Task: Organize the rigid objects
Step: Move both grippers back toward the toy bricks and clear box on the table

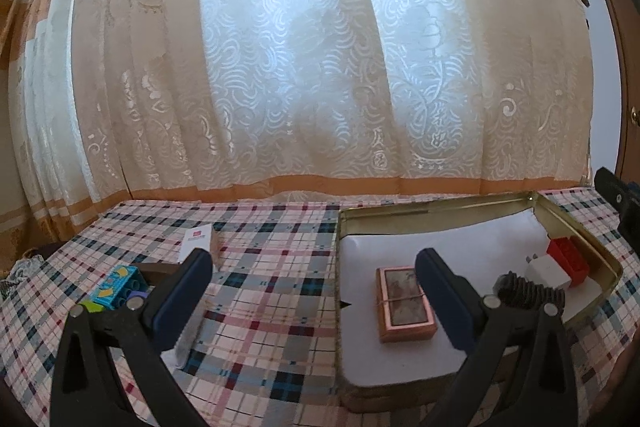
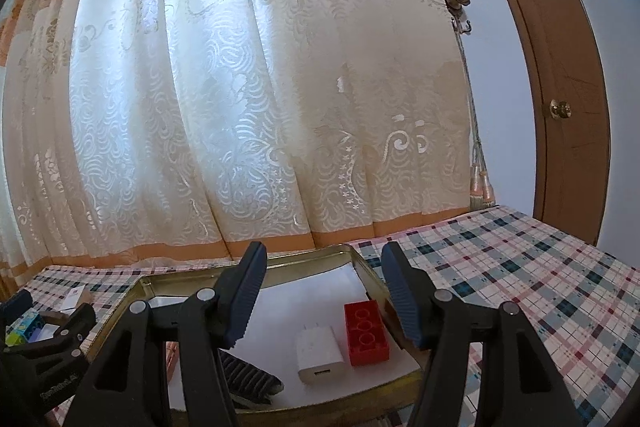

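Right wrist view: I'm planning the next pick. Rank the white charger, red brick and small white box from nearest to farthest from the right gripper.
1. White charger and red brick, in the tin ahead of the right gripper: too close to call.
2. Small white box, far left on the plaid cloth.

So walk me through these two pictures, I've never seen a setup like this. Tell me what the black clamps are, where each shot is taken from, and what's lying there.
No robot here: a person holds a clamp-like gripper in each hand, and each carries a wide-angle camera looking along its jaws. One picture comes from the left gripper, the other from the right gripper. Both sets of jaws stand open and hold nothing.

Below is a table with a checked cloth. On it sits a shallow metal tin containing a red brick, a white charger, a dark ridged brush and a small copper-edged box. Outside the tin, to the left, lie colourful toy blocks and a white carton.
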